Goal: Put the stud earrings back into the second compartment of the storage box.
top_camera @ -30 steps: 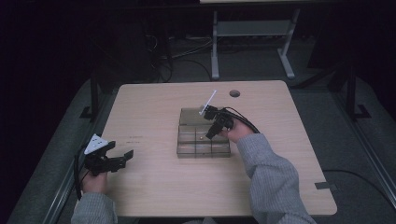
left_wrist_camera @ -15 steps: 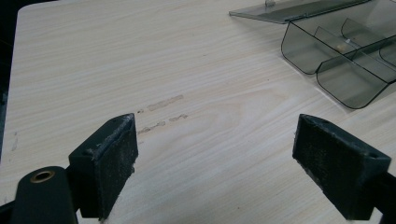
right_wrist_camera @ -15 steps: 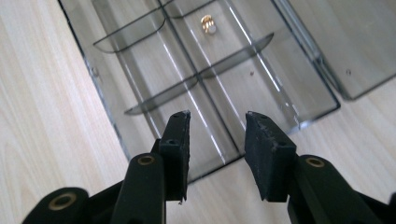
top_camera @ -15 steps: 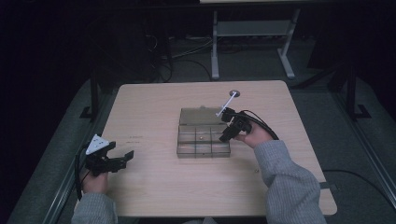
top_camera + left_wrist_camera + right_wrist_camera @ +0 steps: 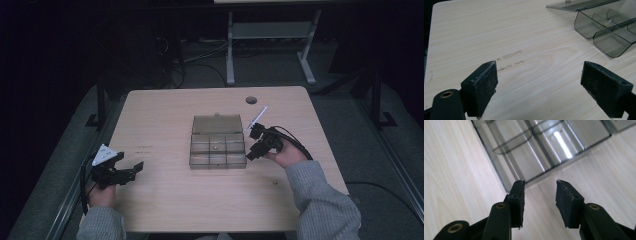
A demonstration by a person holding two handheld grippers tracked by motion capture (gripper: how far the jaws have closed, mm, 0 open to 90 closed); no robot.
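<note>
Fingers [image 5: 517, 195] of the right gripper [image 5: 256, 145], just opening and now moderately apart with nothing between them, have drawn back right off the compartment box [image 5: 218, 145] at mid-table, suggesting a drop; left gripper [image 5: 125, 170] waits wide, near-left.

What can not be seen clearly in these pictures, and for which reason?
- Small item in a middle compartment of the compartment box: high view, too small to identify.
- Small speck on the table near the right sleeve: high view, too small to name.
- Far compartments of the box: left gripper view, cut off by the right edge.
- Box bottom: right gripper view, a bright glare streak hides part of it.
</note>
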